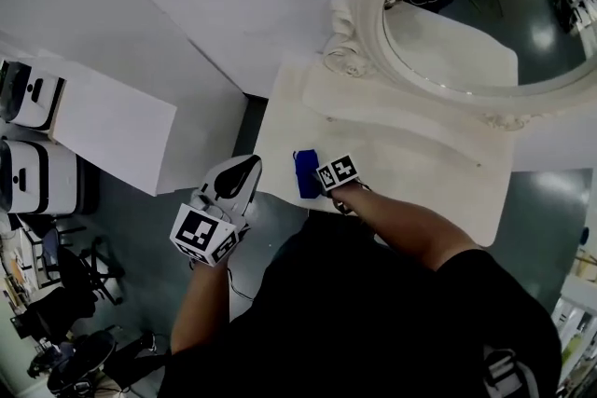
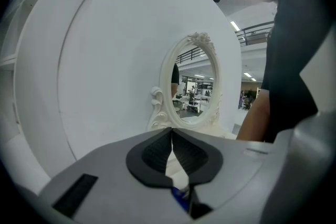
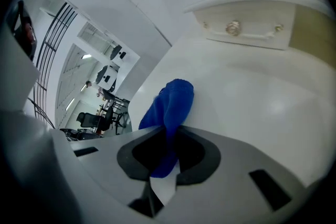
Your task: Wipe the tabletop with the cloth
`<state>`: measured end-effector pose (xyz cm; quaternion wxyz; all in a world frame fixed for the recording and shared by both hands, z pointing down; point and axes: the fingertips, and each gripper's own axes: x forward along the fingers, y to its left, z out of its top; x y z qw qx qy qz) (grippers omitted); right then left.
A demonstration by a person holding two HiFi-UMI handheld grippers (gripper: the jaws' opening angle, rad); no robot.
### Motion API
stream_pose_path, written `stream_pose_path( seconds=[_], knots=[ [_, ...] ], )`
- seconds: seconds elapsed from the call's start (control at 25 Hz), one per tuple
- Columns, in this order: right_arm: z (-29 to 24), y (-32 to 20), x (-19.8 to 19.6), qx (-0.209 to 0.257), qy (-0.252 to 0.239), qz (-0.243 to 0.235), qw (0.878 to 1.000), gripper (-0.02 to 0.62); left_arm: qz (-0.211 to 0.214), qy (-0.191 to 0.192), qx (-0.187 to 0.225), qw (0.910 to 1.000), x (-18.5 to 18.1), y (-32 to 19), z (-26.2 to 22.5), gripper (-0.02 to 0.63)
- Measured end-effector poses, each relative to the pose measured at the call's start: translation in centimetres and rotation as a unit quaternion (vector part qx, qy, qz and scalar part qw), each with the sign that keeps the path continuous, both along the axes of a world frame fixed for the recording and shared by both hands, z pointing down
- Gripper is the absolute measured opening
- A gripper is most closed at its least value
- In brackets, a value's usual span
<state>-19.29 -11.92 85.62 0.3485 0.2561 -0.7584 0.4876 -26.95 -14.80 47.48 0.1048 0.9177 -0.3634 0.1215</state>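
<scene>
A blue cloth (image 1: 305, 172) lies bunched on the white tabletop (image 1: 420, 168), close to its front left edge. My right gripper (image 1: 320, 176) is shut on the cloth's near end. In the right gripper view the cloth (image 3: 171, 104) rises from between the closed jaws of the right gripper (image 3: 169, 132) and rests on the tabletop (image 3: 257, 107). My left gripper (image 1: 250, 165) hangs off the table's left front corner, over the floor, shut with nothing in it. In its own view the left gripper (image 2: 171, 132) points at the mirror (image 2: 194, 86).
A big oval mirror (image 1: 485, 14) in an ornate white frame stands at the back of the table, with a small drawer (image 3: 241, 29) at its base. A white panel (image 1: 112, 121) and white devices (image 1: 33, 172) are at the left. Chairs (image 1: 75, 294) stand on the floor.
</scene>
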Motion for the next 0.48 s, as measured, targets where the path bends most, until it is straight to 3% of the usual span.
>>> stream_pose_path(
  seconds=[0.32, 0.48],
  knots=[
    [0.3, 2.0, 11.0, 0.018, 0.051, 0.027, 0.998, 0.04, 0.073, 0.006, 0.007, 0.9973, 8.8, 0.5, -0.3, 0.012],
    [0.4, 3.5, 17.2, 0.014, 0.071, 0.069, 0.995, 0.041, 0.112, 0.011, 0.01, 0.9936, 13.2, 0.8, -0.6, 0.012]
  ],
)
